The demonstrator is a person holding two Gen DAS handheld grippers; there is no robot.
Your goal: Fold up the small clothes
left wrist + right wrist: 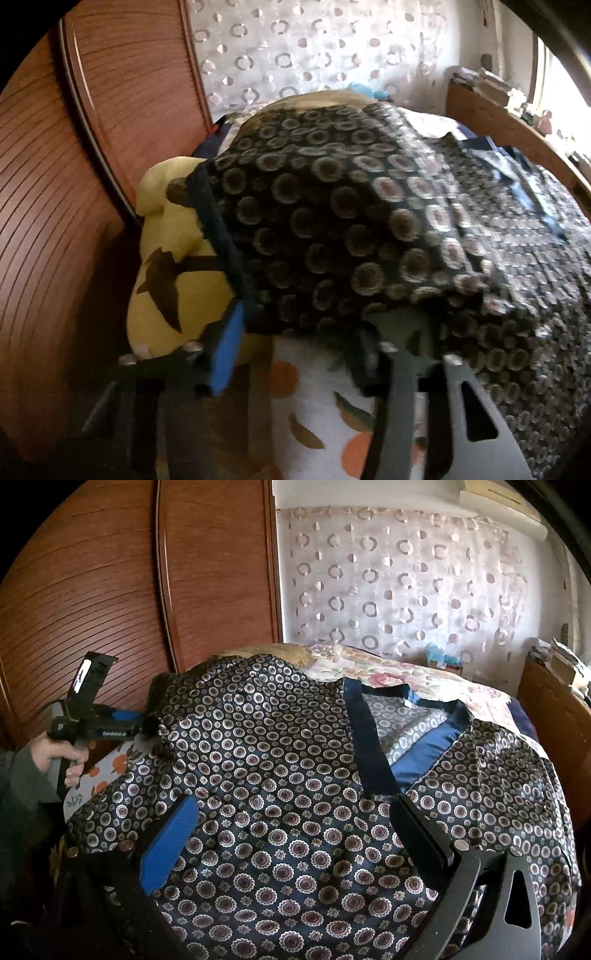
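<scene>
A dark navy garment with a ring and flower print (288, 775) lies spread on the bed, its blue-lined neckline (406, 738) to the right. My left gripper (291, 332) holds the garment's dark-hemmed edge (221, 236), lifted, so the cloth drapes over its fingers; in the right wrist view the left gripper (147, 731) pinches the garment's far left corner. My right gripper (291, 834) hovers open over the garment's middle, with the blue pad (170, 845) on the left and the black finger (421, 830) on the right, holding nothing.
A yellow plush toy (173, 258) sits at the bed's left side by the wooden wardrobe doors (110, 590). A floral bedsheet (317, 398) lies under the garment. A patterned curtain (406, 583) hangs behind. A wooden shelf with clutter (554, 686) stands at the right.
</scene>
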